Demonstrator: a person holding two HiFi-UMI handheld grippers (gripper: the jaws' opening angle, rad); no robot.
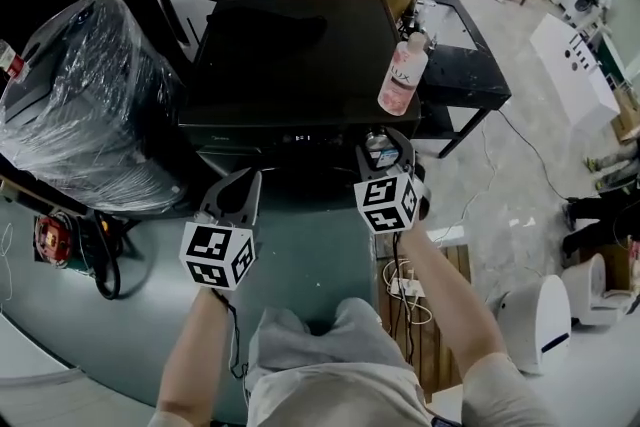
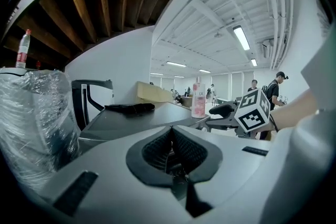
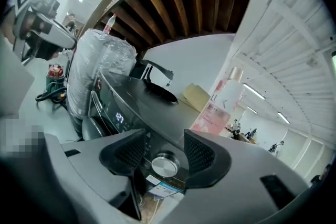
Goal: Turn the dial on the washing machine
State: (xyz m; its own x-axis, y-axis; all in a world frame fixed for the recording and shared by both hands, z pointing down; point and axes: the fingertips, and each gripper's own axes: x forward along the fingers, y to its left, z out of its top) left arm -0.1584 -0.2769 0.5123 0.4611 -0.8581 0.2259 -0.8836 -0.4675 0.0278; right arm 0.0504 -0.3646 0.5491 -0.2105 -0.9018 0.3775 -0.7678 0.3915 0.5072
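The big black-topped washing machine (image 1: 290, 55) stands ahead, its front panel in shadow and hard to read from above. The right gripper (image 3: 165, 147) has its jaws wide apart, either side of the small round silver dial (image 3: 165, 165) at the panel's right end, not touching it. The left gripper (image 2: 171, 136), nearer and to the left, is pinched together on nothing. I can't read the dial's markings.

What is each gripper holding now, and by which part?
Nothing is held. The right gripper has its jaws apart, with the dial between them but no pad pressing on it. The left gripper is shut on nothing.
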